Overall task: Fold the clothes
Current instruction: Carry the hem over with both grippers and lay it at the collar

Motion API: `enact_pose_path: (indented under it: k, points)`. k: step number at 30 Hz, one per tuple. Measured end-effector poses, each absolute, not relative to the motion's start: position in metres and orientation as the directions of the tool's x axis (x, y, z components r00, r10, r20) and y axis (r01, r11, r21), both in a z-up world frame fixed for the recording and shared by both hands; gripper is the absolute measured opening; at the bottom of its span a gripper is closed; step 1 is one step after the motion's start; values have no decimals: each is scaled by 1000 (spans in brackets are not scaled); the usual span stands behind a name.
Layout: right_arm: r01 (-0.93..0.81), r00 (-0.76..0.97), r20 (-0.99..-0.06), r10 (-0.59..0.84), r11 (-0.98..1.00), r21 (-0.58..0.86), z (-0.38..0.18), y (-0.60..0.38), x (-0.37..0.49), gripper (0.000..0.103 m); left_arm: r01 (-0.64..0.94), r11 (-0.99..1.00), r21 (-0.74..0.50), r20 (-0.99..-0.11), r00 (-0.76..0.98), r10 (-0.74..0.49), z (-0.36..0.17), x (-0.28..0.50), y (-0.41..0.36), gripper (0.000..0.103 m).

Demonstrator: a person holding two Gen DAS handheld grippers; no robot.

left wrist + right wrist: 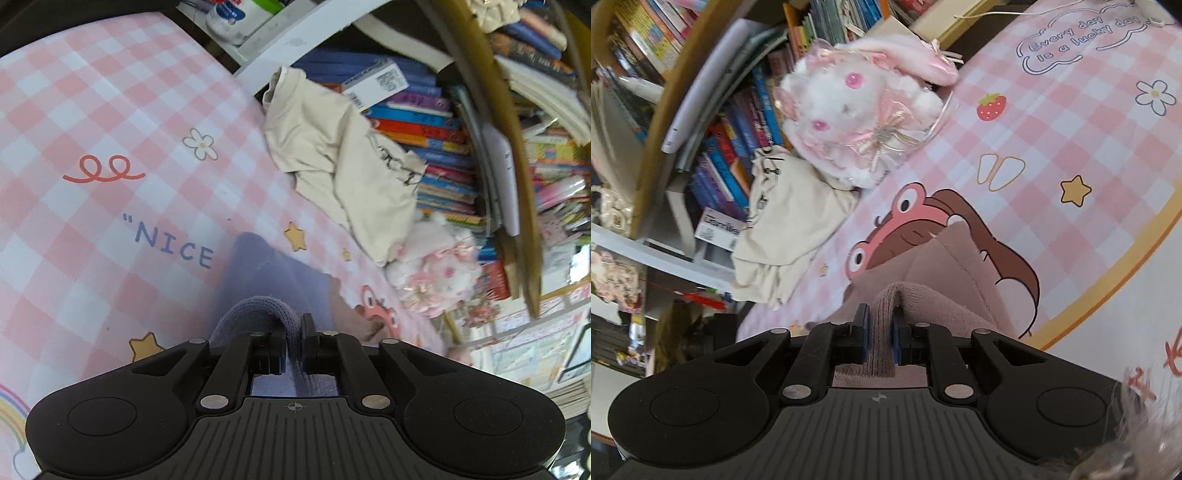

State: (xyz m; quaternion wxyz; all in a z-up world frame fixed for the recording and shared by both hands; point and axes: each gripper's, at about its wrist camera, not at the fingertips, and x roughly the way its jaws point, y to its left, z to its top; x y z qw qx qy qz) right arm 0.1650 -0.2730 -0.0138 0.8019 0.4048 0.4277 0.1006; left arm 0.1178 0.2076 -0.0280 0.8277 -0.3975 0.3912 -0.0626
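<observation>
A mauve knit garment [258, 273] hangs above the pink checked tablecloth [110, 110]. My left gripper [293, 339] is shut on a ribbed edge of it, which loops over the left finger. In the right wrist view the same garment [945, 266] looks dusty pink, and my right gripper [881, 332] is shut on another ribbed edge of it. A crumpled cream shirt [332, 155] lies at the cloth's far edge; it also shows in the right wrist view [790, 221].
A white and pink plush toy [857, 110] sits beside the cream shirt, also in the left wrist view [436, 269]. Shelves crammed with books [424, 122] stand right behind the table. The printed tablecloth [1089, 147] spreads to the right.
</observation>
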Motion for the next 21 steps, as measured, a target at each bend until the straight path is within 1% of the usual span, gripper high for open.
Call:
enact_pose_path:
  k: [1, 2, 3, 4, 5, 6, 7, 11, 13, 15, 16, 17, 18, 19, 21]
  points:
    - [189, 611, -617, 496, 666, 722, -15, -272, 168, 17, -193, 704, -684, -607, 687, -401, -26, 118, 206, 26]
    - [192, 609, -630, 482, 681, 707, -16, -272, 170, 23, -178, 731, -659, -615, 687, -387, -25, 118, 204, 33]
    - [189, 620, -639, 456, 703, 685, -14, -272, 170, 36, -164, 756, -633, -623, 688, -373, -23, 118, 203, 43]
    - [175, 644, -642, 416, 736, 653, -8, -272, 168, 43, -149, 781, -607, -630, 689, -358, -22, 118, 201, 51]
    - [162, 669, -641, 375, 769, 619, -1, -273, 165, 50, -134, 804, -579, -637, 690, -344, -20, 118, 199, 55]
    - [137, 688, -635, 352, 796, 589, 4, -273, 162, 51, -119, 826, -551, -643, 692, -329, -18, 118, 197, 65]
    - [113, 697, -632, 339, 818, 563, 8, -273, 160, 52, -104, 847, -521, -648, 694, -313, -17, 118, 196, 70]
    - [-26, 679, -680, 274, 936, 351, 9, -254, 154, 52, -45, 918, -395, -665, 703, -251, -10, 118, 189, 70]
    - [-66, 672, -696, 250, 957, 281, 0, -244, 152, 51, -16, 945, -327, -670, 709, -220, -7, 118, 186, 68]
    - [-104, 667, -710, 226, 972, 212, -9, -233, 150, 48, -1, 949, -316, -668, 711, -222, -7, 119, 183, 67]
    - [-103, 660, -718, 221, 973, 204, -14, -231, 151, 38, 4, 947, -322, -665, 710, -229, -7, 119, 182, 60]
    - [-75, 652, -728, 212, 973, 216, -17, -233, 151, 18, 8, 945, -327, -663, 710, -236, -8, 120, 181, 45]
    - [-44, 643, -738, 203, 972, 229, -19, -235, 151, 12, 13, 943, -332, -661, 710, -243, -8, 120, 179, 8]
    - [-13, 634, -748, 195, 970, 242, -21, -237, 152, 9, 18, 941, -338, -659, 709, -250, -8, 120, 178, 6]
    - [40, 666, -698, 261, 923, 383, -14, -252, 142, 9, 28, 937, -348, -655, 708, -264, -9, 121, 176, 6]
